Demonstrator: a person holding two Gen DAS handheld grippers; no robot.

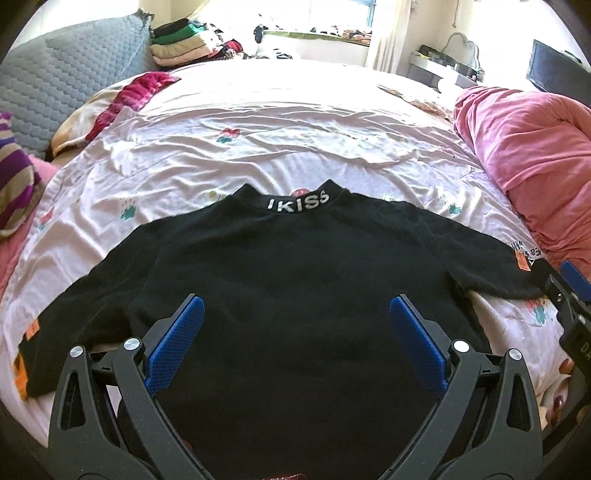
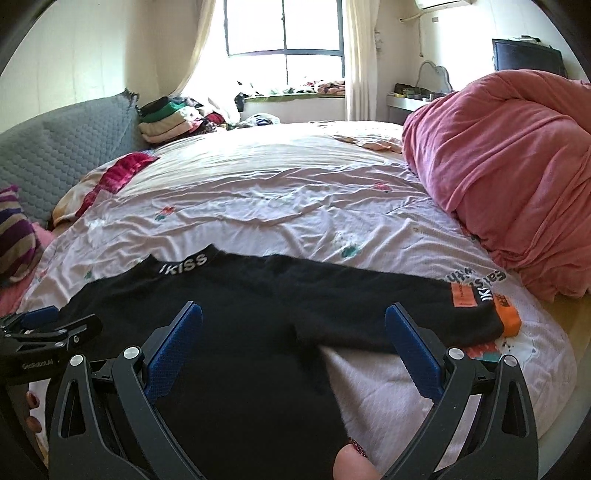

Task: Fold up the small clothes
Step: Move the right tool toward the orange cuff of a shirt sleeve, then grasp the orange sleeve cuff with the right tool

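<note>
1. Left gripper [image 1: 295, 343] and right gripper [image 2: 293, 349]: jaws wide apart, nothing held.
2. Black shirt [image 1: 295, 266] flat on bedsheet [image 1: 258, 147], directly beneath both.
3. Risk: pinching the sheet too, dragging the shirt askew.

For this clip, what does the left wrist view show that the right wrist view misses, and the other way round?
Only the left wrist view shows the black shirt's left sleeve with its orange patches, spread on the bed sheet.

Only the right wrist view shows the window, the air conditioner, and fingertips on the left tool.

Both show the shirt laid flat with its IKISS collar, the pink duvet, the grey headboard, and both claws open: left claw, right claw.
</note>
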